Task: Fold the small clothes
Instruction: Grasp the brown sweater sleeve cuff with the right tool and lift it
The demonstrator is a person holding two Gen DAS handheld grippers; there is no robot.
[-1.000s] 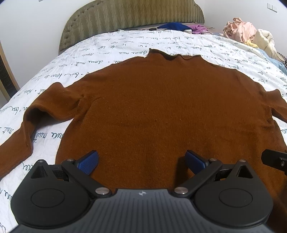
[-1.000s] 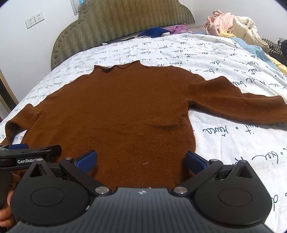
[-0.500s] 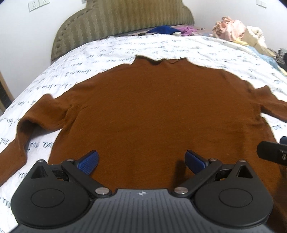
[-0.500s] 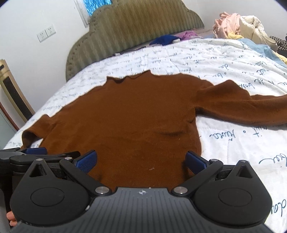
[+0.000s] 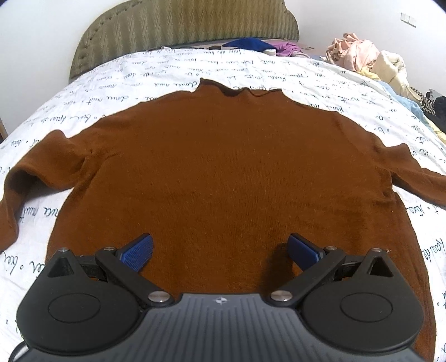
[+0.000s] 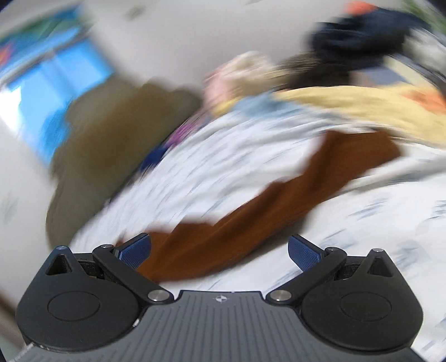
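Observation:
A brown long-sleeved sweater (image 5: 223, 172) lies flat on the bed, collar toward the headboard and both sleeves spread out. My left gripper (image 5: 220, 250) is open and empty, hovering over the sweater's lower hem. My right gripper (image 6: 220, 250) is open and empty; its view is heavily blurred and shows the sweater's right sleeve (image 6: 278, 206) stretching away from between the fingers toward the upper right.
The bed has a white quilt with script print (image 5: 156, 72) and an olive padded headboard (image 5: 181, 25). A pile of mixed clothes (image 5: 368, 58) sits at the far right. Blue and purple garments (image 5: 251, 44) lie by the headboard.
My right gripper has swung fast to the right, off the sweater's body and toward its right sleeve, and left the left wrist view. My left gripper has stayed over the hem.

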